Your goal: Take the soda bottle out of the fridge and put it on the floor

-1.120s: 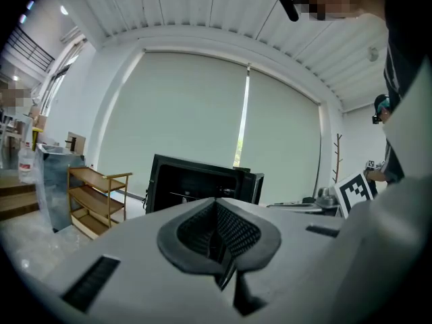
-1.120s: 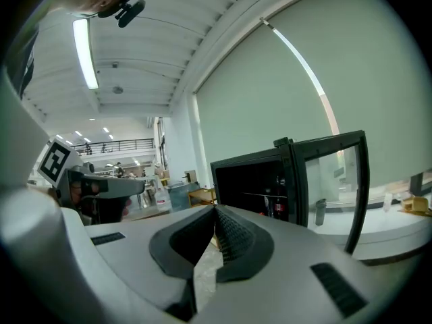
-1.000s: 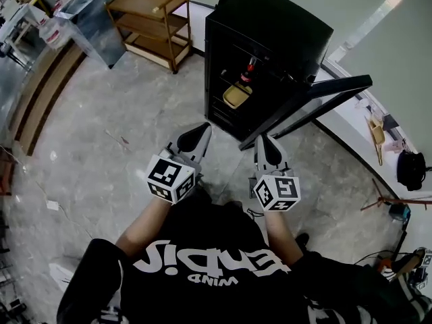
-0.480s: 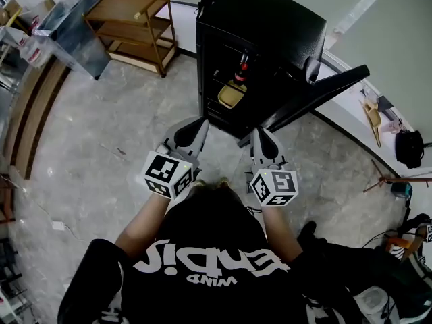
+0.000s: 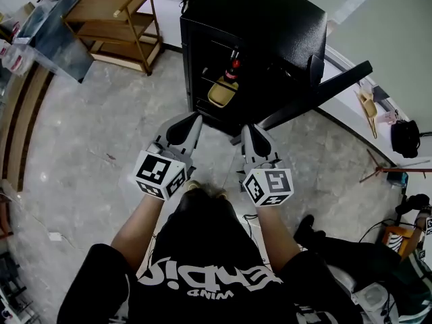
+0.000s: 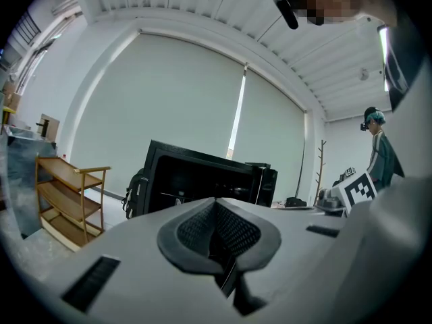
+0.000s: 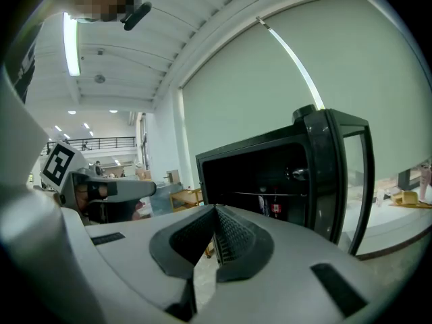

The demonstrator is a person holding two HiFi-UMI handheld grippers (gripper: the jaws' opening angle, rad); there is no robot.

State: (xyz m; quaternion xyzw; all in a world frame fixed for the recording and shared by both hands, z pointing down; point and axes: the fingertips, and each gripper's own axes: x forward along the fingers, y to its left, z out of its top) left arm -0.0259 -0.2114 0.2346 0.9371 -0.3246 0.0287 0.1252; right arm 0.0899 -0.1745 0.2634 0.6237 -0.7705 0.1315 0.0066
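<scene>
Though close to fridge (image 5: 270,19) front edge, clear of it: left tongs (image 5: 194,118) and right tongs (image 5: 247,128), both pressed together, empty. Bottle (image 5: 233,69) upright inside; door (image 5: 317,93) swung wide to right. Open floor (image 5: 88,133) at left, up to rack (image 5: 115,19).

Black fridge (image 5: 270,19), red-labelled soda bottle (image 5: 233,68), grey marbled floor (image 5: 88,133).

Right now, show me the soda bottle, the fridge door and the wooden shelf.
soda bottle (image 5: 232,73), head view, on its red label.
fridge door (image 5: 317,94), head view, middle of its top edge.
wooden shelf (image 5: 104,9), head view, on its top board.
</scene>
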